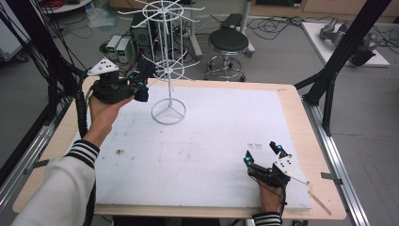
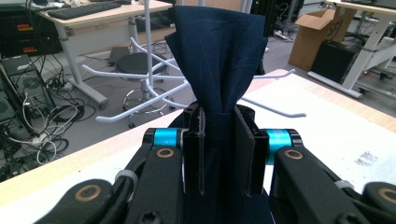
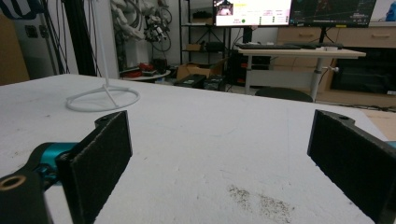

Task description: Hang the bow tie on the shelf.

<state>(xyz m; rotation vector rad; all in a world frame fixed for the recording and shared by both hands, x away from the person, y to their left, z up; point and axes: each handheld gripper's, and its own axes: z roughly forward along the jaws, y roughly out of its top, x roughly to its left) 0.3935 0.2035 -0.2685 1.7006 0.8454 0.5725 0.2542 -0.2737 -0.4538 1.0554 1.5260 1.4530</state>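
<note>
My left gripper (image 1: 139, 84) is held up at the table's far left, shut on a dark navy cloth (image 2: 219, 60) that stands bunched between its jaws. The cloth (image 1: 147, 70) is right beside the arms of a white wire rack (image 1: 165, 61), whose ring base (image 1: 168, 112) rests on the white mat. In the left gripper view the rack's hooked arms (image 2: 140, 84) spread just behind the cloth. My right gripper (image 1: 262, 154) rests low near the front right of the mat, open, with nothing between its pads (image 3: 100, 154).
The white mat (image 1: 197, 150) covers most of the wooden table (image 1: 306, 141). A small dark smudge (image 3: 261, 200) marks the mat ahead of the right gripper. A black stool (image 1: 228, 44), cables and desks stand beyond the far edge. A black frame post (image 1: 343, 52) rises at right.
</note>
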